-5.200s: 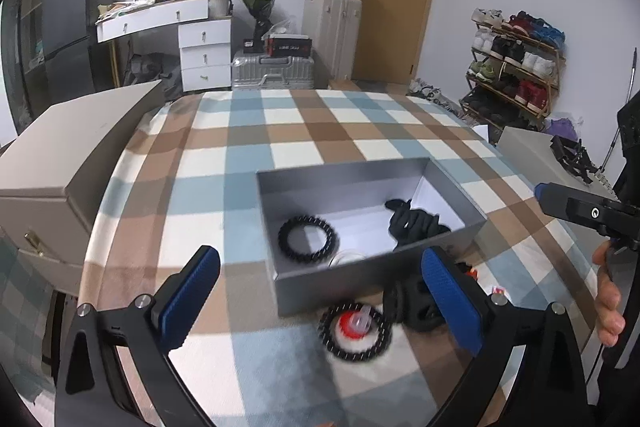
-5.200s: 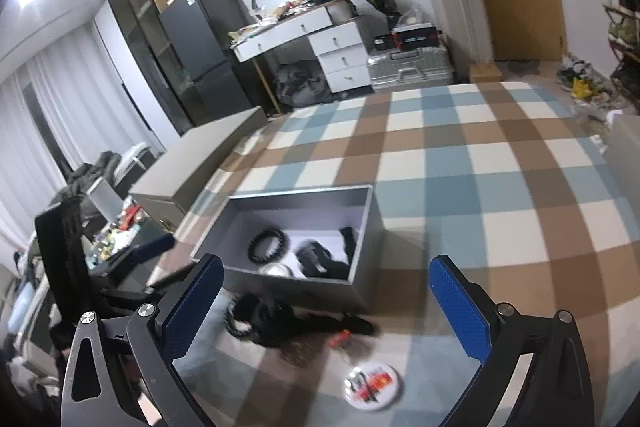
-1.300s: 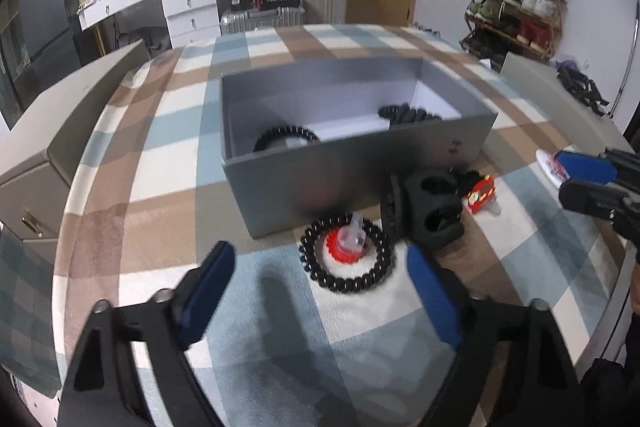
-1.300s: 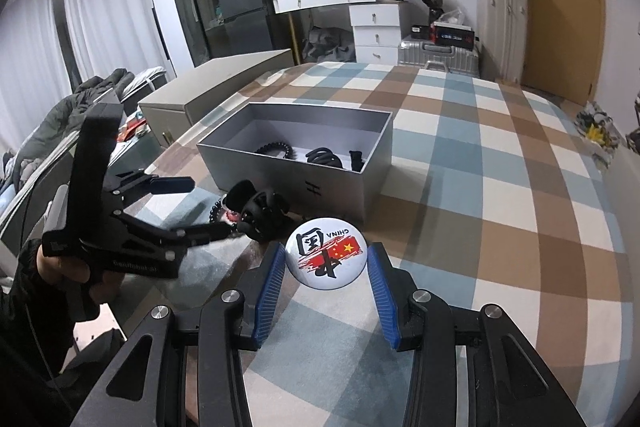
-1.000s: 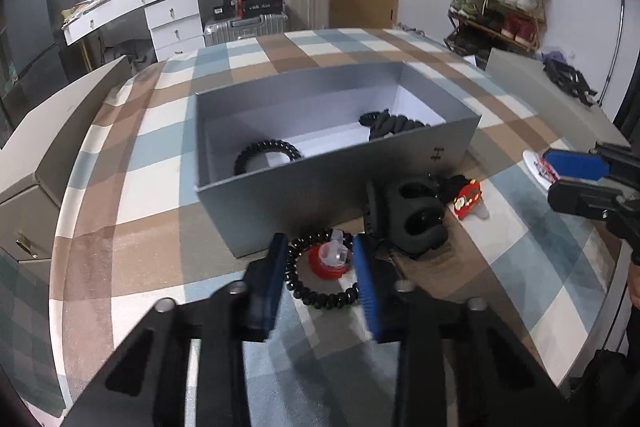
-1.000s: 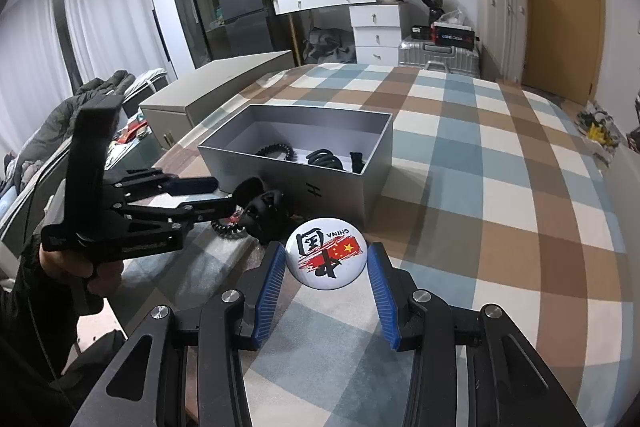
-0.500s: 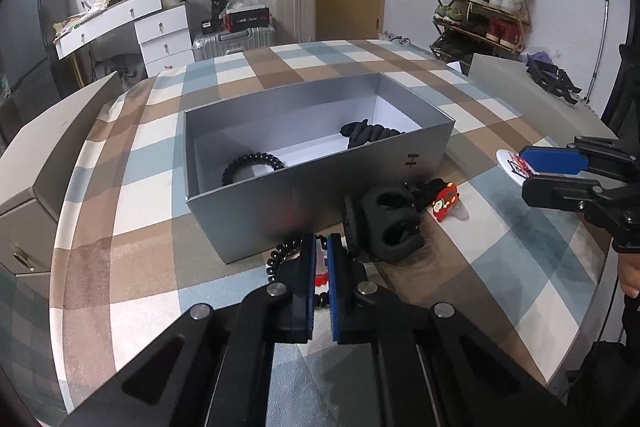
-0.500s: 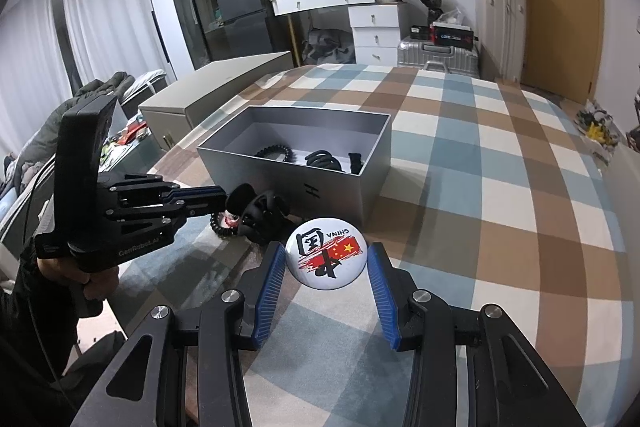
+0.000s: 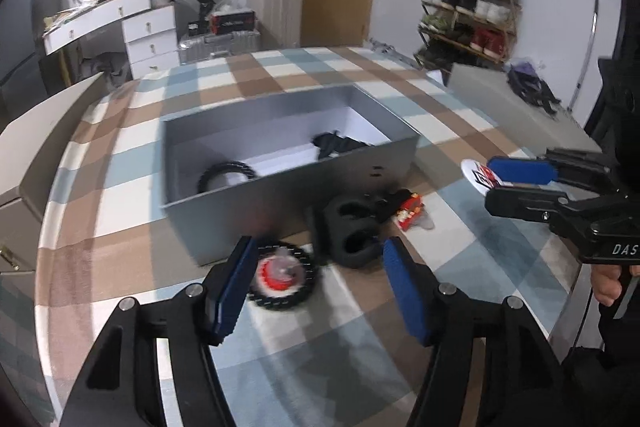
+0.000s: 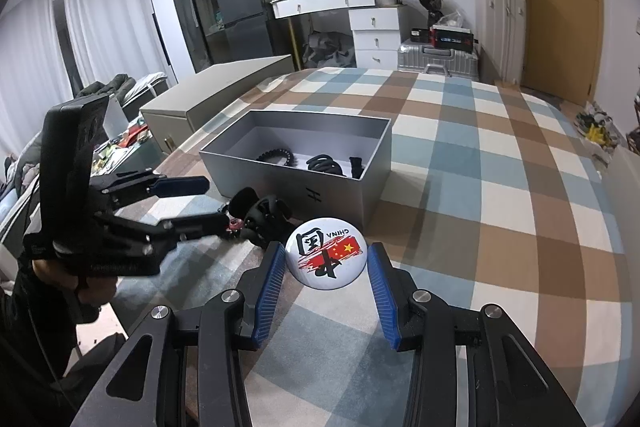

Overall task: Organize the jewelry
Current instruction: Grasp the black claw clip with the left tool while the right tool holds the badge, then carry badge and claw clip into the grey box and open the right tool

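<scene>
Evidently we are reopening the left claw [image 9: 316, 277]: half a second ago its blue pads were pinched together over the red piece [image 9: 279, 269] sitting inside the black beaded bracelet [image 9: 281, 281], and now its jaws have just been opening and are standing well apart, with nothing pressed between them. The bracelet and the red piece are lying on the checked cloth [image 9: 120, 195] close to the left pad, just in front of the grey box [image 9: 280, 195], and they look blurred, so we cannot tell whether they are settled. We are judging that the pinch did not lift anything, so this item is still waiting to go into the box, and a fresh, wider grasp around the bracelet seems called for.

The right claw [image 10: 326, 265] is holding as it was a second ago: partly closed, its pads at either edge of the round white badge [image 10: 325, 253], near the box corner. Inside the box another black bracelet [image 9: 226, 173] and a dark bundle [image 9: 338, 145] are already lying. A black clip [image 9: 352, 231] and a small red charm [image 9: 412, 213] are remaining outside.
</scene>
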